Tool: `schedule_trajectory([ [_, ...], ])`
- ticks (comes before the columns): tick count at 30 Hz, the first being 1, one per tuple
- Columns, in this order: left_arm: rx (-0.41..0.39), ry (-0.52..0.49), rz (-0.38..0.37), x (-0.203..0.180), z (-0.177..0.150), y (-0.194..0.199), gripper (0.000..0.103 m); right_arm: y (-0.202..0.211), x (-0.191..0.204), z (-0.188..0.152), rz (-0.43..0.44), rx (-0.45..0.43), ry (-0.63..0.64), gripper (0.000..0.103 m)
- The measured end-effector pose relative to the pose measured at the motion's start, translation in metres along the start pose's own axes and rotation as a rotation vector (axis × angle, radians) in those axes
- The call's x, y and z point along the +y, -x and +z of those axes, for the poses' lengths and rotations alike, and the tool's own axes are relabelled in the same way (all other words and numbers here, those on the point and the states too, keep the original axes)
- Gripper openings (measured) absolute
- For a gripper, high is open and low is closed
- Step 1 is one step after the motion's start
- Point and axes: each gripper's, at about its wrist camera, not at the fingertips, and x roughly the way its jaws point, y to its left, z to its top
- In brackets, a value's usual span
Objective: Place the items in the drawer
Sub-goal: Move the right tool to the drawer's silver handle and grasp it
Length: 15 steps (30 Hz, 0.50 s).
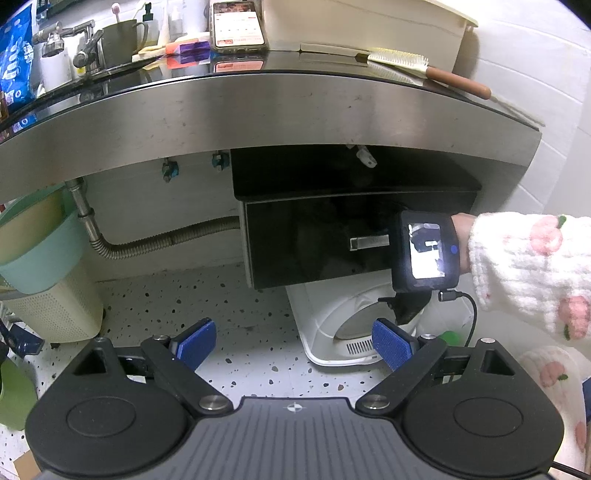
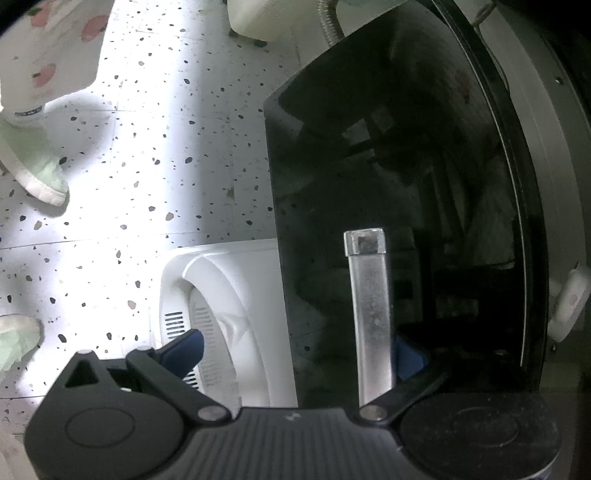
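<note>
- While the drawer (image 1: pixel 317 243) under the counter's right end looks shut, the right gripper (image 2: pixel 295 354) is at its handle (image 2: pixel 369 314), probably to pull it out.
- Right jaws: spread, one blue pad on each side of the metal bar; no pinch visible, and contact cannot be confirmed.
- Left gripper (image 1: pixel 293 343): jaws spread wide, nothing between them, hanging over the speckled floor (image 1: pixel 207 295), well back from the drawer; likely kept clear until an item is needed.
- Items: none held. Candidates lie on the counter (image 1: pixel 258 107): a phone (image 1: pixel 238 24) near the back edge, a brush (image 1: pixel 424 68) toward the right edge. Which ones are meant cannot be told.
- Left view only: counter top, drawer's place under it, right gripper's body with lit screen, the person's sleeve (image 1: pixel 528 258).
- Right view only: close view of the handle between the pads, and the person's slippers on the floor.
</note>
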Motion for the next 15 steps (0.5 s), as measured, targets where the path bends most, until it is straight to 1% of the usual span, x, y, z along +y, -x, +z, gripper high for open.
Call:
schedule_trajectory([
  [6, -0.001, -0.004, -0.007, -0.002, 0.001, -0.001, 0.092, 0.008, 0.006, -0.004, 0.008, -0.018, -0.003, 0.103],
  [15, -0.004, -0.006, -0.006, -0.003, 0.001, 0.001, 0.092, 0.014, 0.01, -0.005, 0.017, -0.015, 0.005, 0.103],
])
